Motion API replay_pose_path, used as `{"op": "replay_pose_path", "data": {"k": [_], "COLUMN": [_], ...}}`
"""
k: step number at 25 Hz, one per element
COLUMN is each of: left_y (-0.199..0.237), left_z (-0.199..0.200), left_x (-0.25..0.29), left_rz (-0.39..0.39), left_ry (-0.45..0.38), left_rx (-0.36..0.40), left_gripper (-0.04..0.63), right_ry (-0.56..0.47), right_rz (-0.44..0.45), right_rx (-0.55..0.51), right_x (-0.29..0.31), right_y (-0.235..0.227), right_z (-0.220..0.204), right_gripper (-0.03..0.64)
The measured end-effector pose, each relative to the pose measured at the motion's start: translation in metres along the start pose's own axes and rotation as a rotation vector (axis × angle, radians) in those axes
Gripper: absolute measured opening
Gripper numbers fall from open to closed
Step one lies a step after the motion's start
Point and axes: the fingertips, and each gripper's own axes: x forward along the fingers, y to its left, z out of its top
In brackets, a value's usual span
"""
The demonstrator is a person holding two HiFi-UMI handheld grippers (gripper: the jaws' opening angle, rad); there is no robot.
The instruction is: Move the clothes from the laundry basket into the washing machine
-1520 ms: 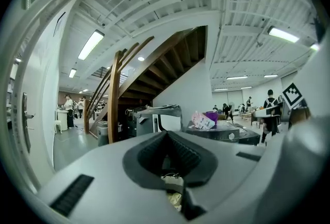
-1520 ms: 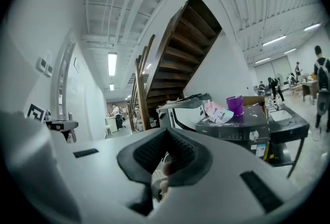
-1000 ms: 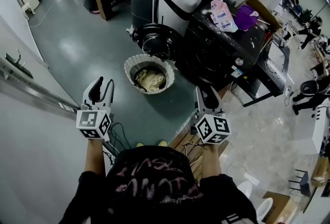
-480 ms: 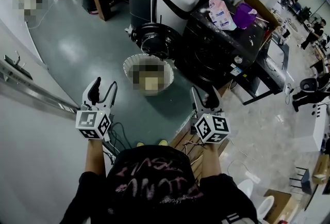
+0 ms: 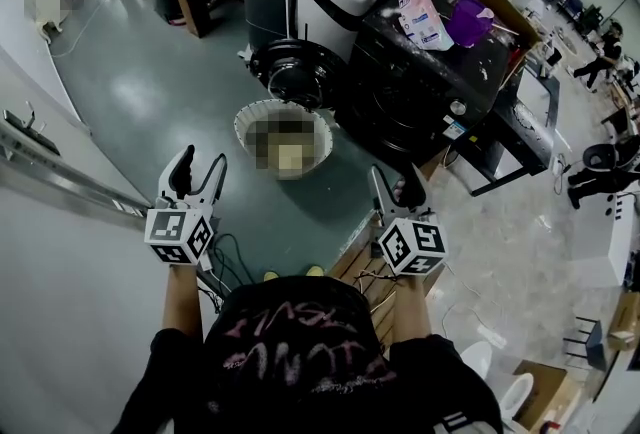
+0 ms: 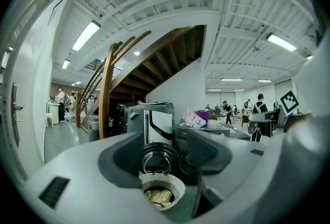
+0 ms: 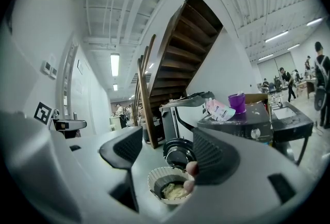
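on the floor (image 5: 150, 92), the basket (image 5: 243, 134) clothes (image 6: 159, 196), likely soft and light, want a pinched top fold; left gripper (image 5: 200, 162) and right gripper (image 5: 397, 180) fingers, just opened wide, hold nothing.

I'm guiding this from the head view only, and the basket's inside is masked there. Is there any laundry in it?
Observer: Yes. The left tool view shows pale crumpled cloth lying in the laundry basket.
Operator: Does the left tool hold anything?
Observer: No. Its own view shows the left tool open, jaws having just opened wider, nothing between the pads.
Operator: And the right?
Observer: The right tool is open too, after just opening, and empty; the basket sits well ahead of it.
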Motion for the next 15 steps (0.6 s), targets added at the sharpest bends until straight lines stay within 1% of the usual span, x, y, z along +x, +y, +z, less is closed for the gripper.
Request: {"op": "replay_pose_path", "data": {"k": [5, 8, 11, 15], "left_y": [-0.017, -0.026, -0.033, -0.034], "left_z": [0.001, 0.005, 0.0, -0.002], "left_x": [0.016, 0.024, 0.028, 0.033], "left_rz": [-0.015, -0.008, -0.002, 0.009], "left_ry": [0.012, 0.005, 0.014, 0.021], "left_rx": [0.026, 0.029, 0.034, 0.037], "left_gripper": [0.264, 0.264, 0.264, 0.265], "right_ry": [-0.01, -0.015, -0.006, 0.007], "right_rz": [0.008, 0.023, 0.04, 0.05], "right_rx": [0.008, 0.022, 0.028, 0.038], "right_x": [0.001, 0.005, 0.009, 0.02], "right_y": [-0.02, -0.031, -0.039, -0.046], "right_z": [0.001, 0.0, -0.007, -0.009], "right_gripper": [0.31, 0.31, 0.31, 0.311]}}
